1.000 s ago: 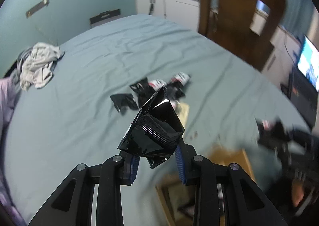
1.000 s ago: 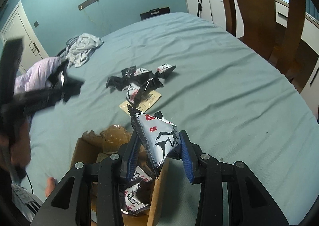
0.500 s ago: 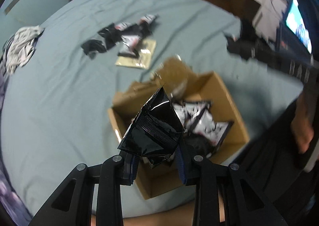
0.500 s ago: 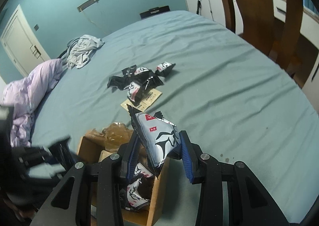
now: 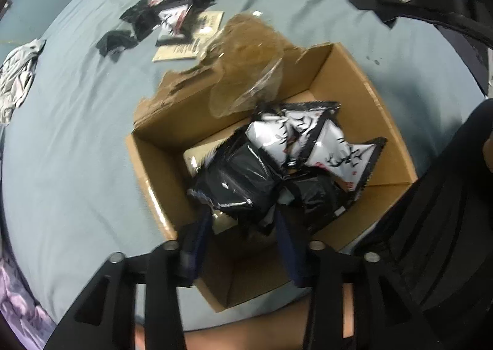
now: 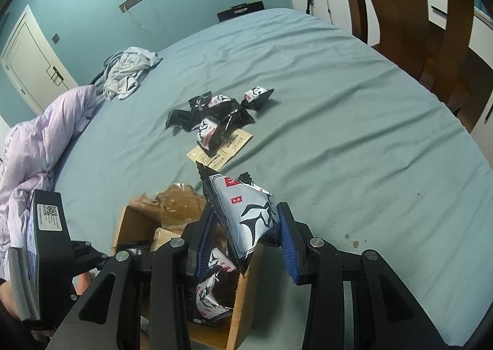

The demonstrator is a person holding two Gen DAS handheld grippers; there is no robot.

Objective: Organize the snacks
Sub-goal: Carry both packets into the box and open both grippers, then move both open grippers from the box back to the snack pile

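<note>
An open cardboard box (image 5: 385,109) sits on the teal bed and holds several black and white snack packets (image 5: 311,146). My left gripper (image 5: 243,236) hangs open over the box, with a black packet (image 5: 237,177) lying among the others just beyond its fingertips. My right gripper (image 6: 243,236) is shut on a white and black snack packet (image 6: 246,214), held above the box's (image 6: 243,297) right wall. A loose pile of packets (image 6: 218,115) lies further up the bed; it also shows in the left wrist view (image 5: 163,17).
A flat beige sachet (image 6: 220,149) lies under the pile. Crumpled clear plastic (image 5: 246,72) hangs over the box's far flap. Grey clothes (image 6: 126,71) and a lilac duvet (image 6: 40,140) lie at the left. A wooden chair (image 6: 409,17) stands right of the bed.
My left gripper has opened and the black packet has dropped into the box; the gripper is lower over it. The right gripper still holds its packet in place.
</note>
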